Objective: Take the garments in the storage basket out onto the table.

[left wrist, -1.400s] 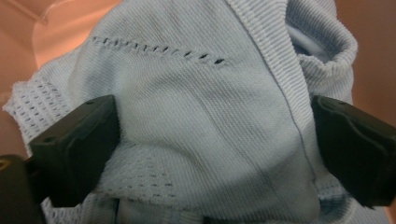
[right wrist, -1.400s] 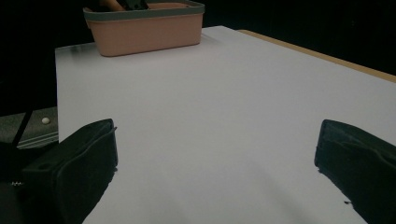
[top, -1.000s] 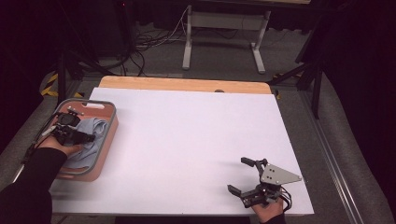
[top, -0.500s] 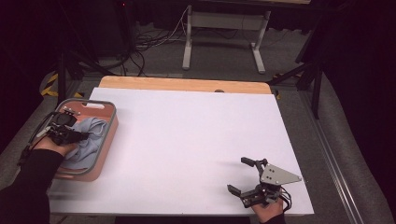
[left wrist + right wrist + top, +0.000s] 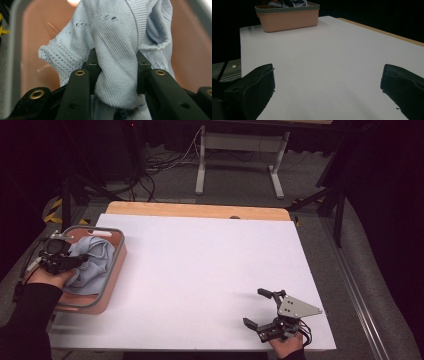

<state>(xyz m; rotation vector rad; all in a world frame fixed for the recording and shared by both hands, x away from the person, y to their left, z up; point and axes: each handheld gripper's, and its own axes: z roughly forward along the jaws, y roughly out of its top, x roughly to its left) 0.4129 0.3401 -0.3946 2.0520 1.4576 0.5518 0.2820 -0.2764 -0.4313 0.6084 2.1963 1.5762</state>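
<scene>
Left tongs (image 5: pixel 116 75): we see them clamped on a bunched fold of the pale blue knit garment (image 5: pixel 117 45), jaws having just closed, cloth pinched between them.
Garment: lies in the salmon-pink basket (image 5: pixel 112 270) at the desk's left edge; the held fold is lifted above the rest.
Basket: grey rim, standing on the white desk (image 5: pixel 200 265); what else it holds we cannot tell.
Right tongs (image 5: pixel 266 311): jaws spread wide with nothing between them, just above bare desk near the right front corner, well apart from the basket.
Right hand (image 5: pixel 286 346): grips the tongs from below the desk's front edge.
</scene>
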